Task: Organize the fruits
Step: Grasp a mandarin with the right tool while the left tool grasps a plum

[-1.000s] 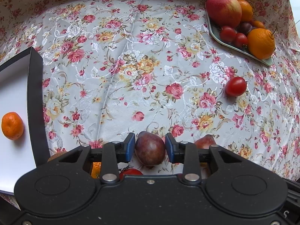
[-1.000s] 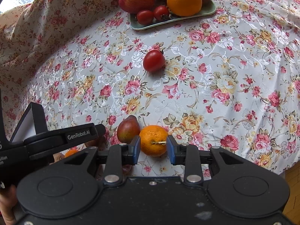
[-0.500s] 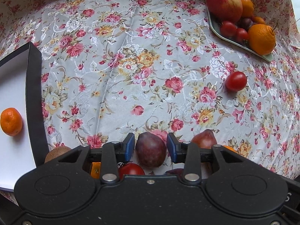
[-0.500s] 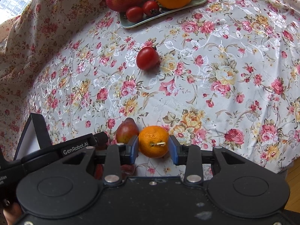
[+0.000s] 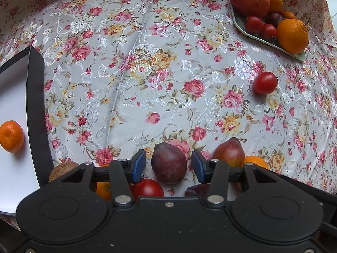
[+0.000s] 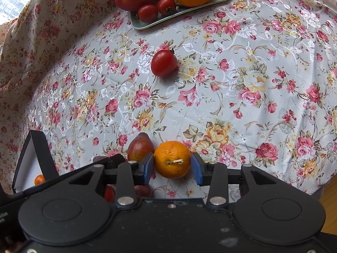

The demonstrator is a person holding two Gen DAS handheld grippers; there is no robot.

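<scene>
A dark purple plum [image 5: 169,163] rests on the floral cloth between the blue pads of my left gripper [image 5: 168,165], which is open with a small gap on each side. In the right wrist view an orange [image 6: 172,159] with a short stem sits on the cloth inside my right gripper [image 6: 172,166]. That gripper is open, its pads almost against the orange's sides. A reddish pear [image 5: 229,152] [image 6: 140,147] stands between the plum and the orange. Far off, a green tray [image 5: 300,55] [image 6: 145,25] holds an apple, oranges and small tomatoes.
A loose tomato [image 5: 265,83] [image 6: 163,62] lies mid-table. A white box [image 5: 12,88] with a black wall at the left holds a mandarin [image 5: 11,136]. A kiwi [image 5: 63,167], another tomato [image 5: 147,186] and a small orange [image 5: 103,189] sit under my left fingers. The table edge runs near right.
Both pairs of fingers have spread wider over the last second. The left pads have come off the plum, and the right pads have eased off the orange. Neither fruit has shifted on the cloth.
</scene>
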